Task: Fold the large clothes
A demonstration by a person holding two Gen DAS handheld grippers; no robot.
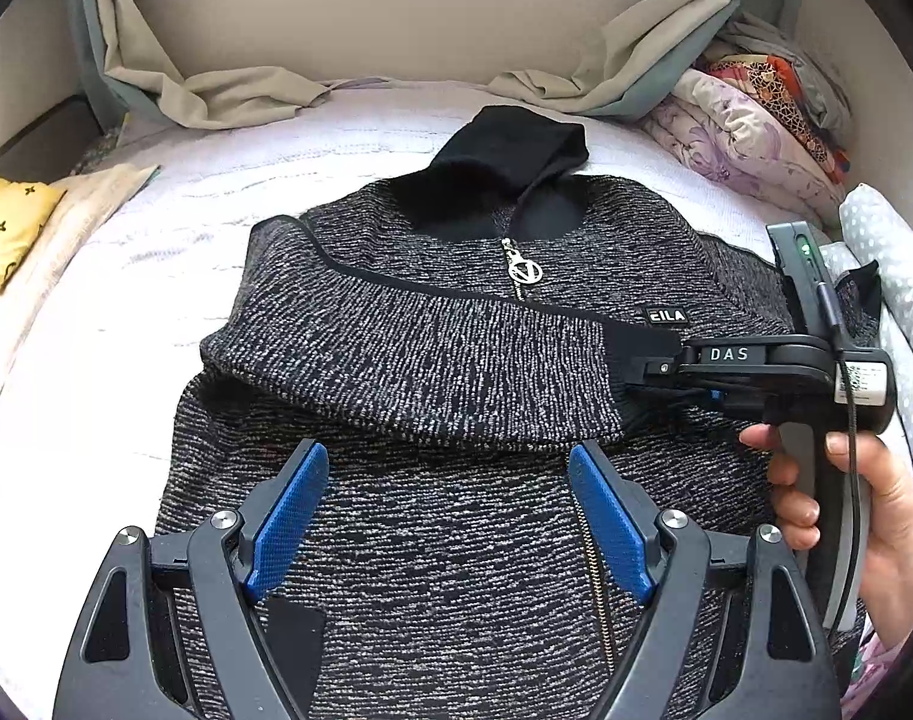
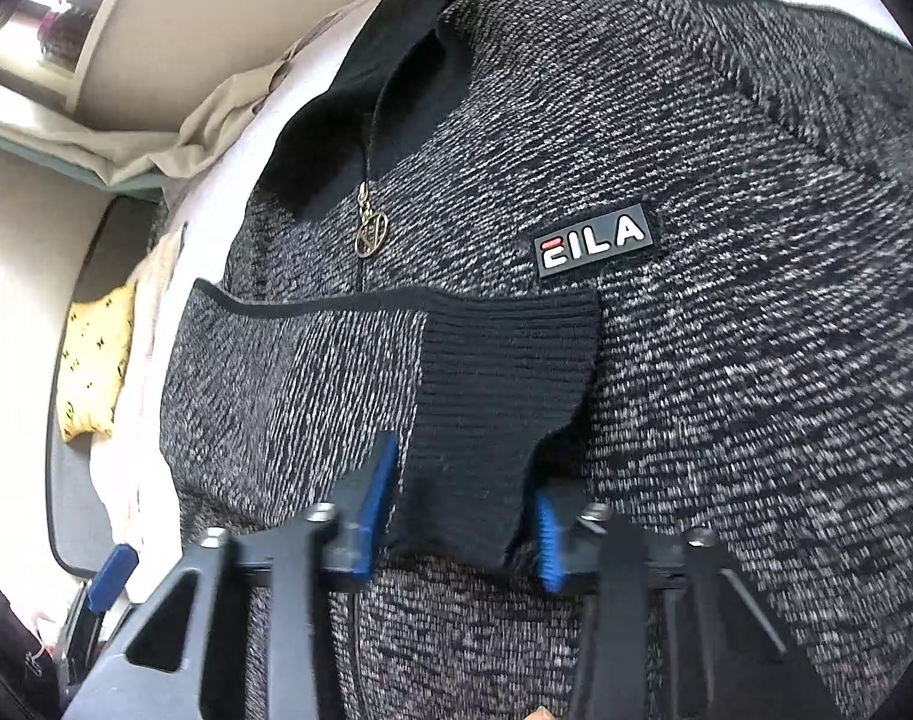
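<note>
Left wrist view: left gripper (image 1: pixel 444 516) tilts down over the lower front of the grey knit jacket (image 1: pixel 456 372), blue fingers (image 1: pixel 288 528) spread wide, nothing between them. Jacket lies flat on the white bed (image 1: pixel 126 312), one sleeve folded across the chest. A hand (image 1: pixel 840 504) grips the right gripper's handle at the sleeve's black cuff (image 1: pixel 642 354).

Right wrist view: right gripper (image 2: pixel 462 516) angles down, fingers pinching the cuff (image 2: pixel 504 384) below the logo patch (image 2: pixel 594 240).
</note>
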